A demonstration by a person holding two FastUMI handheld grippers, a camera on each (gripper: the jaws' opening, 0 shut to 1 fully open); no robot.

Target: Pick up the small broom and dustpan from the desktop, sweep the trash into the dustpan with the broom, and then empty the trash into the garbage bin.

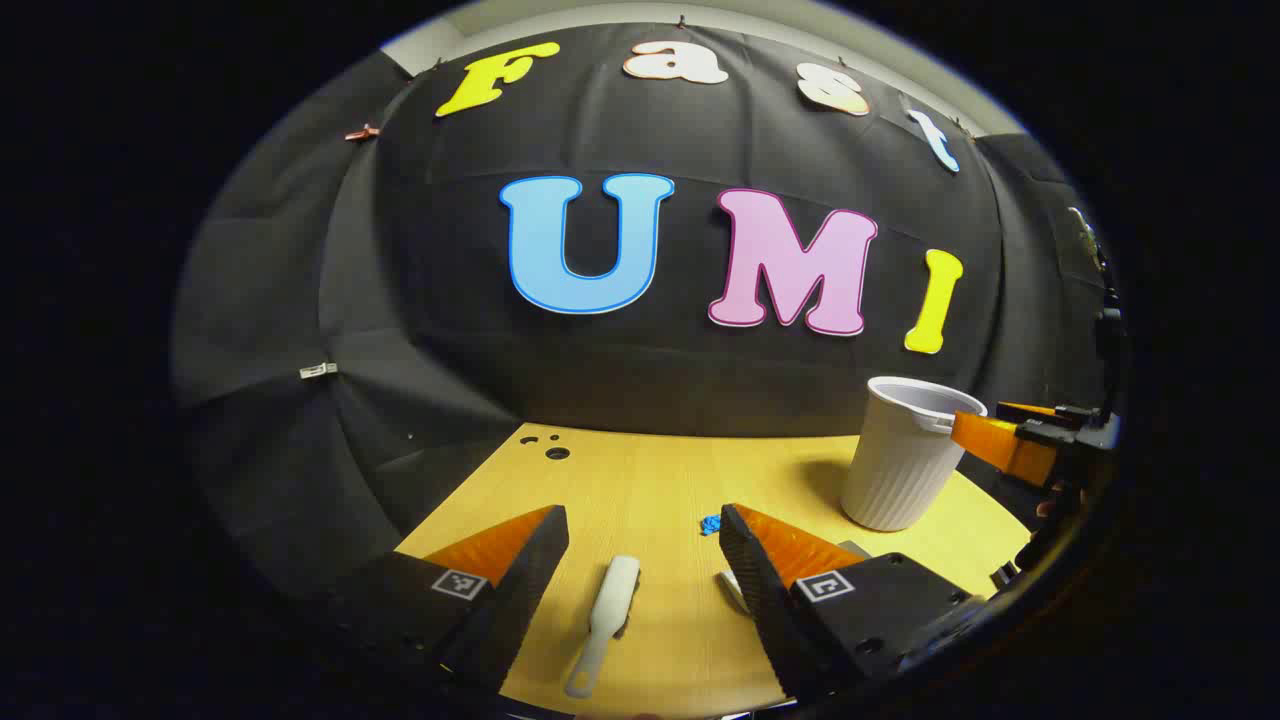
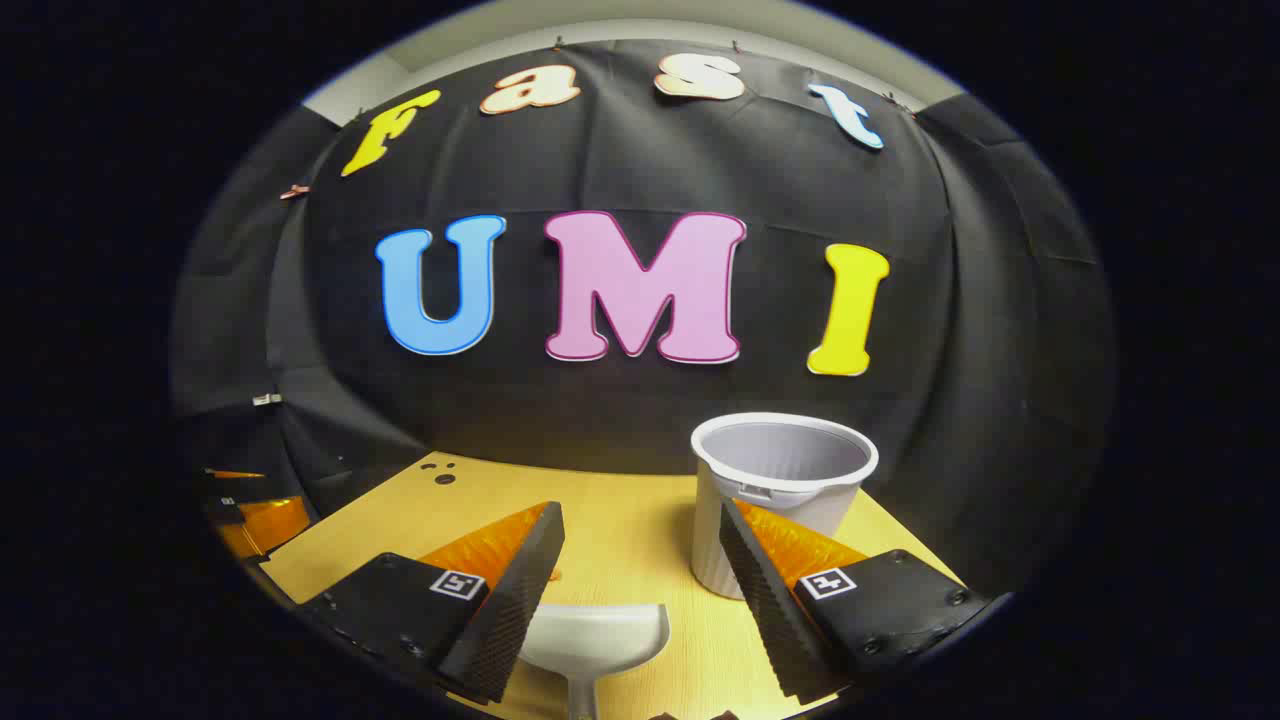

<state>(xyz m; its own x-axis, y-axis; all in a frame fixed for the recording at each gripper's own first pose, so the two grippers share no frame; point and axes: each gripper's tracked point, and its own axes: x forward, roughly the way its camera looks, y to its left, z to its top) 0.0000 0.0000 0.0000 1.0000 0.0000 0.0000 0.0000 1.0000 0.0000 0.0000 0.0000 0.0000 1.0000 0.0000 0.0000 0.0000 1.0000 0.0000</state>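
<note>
Opening step, nothing lifted yet. In the left gripper view the left hand-held gripper (image 1: 643,560) hangs over the table (image 1: 640,470) with its fingers wide apart. The small broom (image 1: 604,625) lies flat on the wood between them, touching neither finger; its handle runs toward the camera. A scrap of blue trash (image 1: 710,524) sits just beyond the right-hand fingertip. The white ribbed garbage bin (image 1: 900,455) stands upright to the right, near the table's far edge, with the other gripper's finger showing beside its rim.

In the right gripper view the right hand-held gripper (image 2: 642,560) is likewise spread open. The white dustpan (image 2: 594,635) rests on the table between its fingers, scoop facing away and handle toward the camera, untouched. The bin stands close behind the right finger.

Judgement: both tools are lined up for pickup, the grasp not yet made. Next move calls for lowering each gripper and closing on its handle: broom left, dustpan right. The broom handle is slim and lies slightly askew, so the fingers need squaring to it before closing.
</note>
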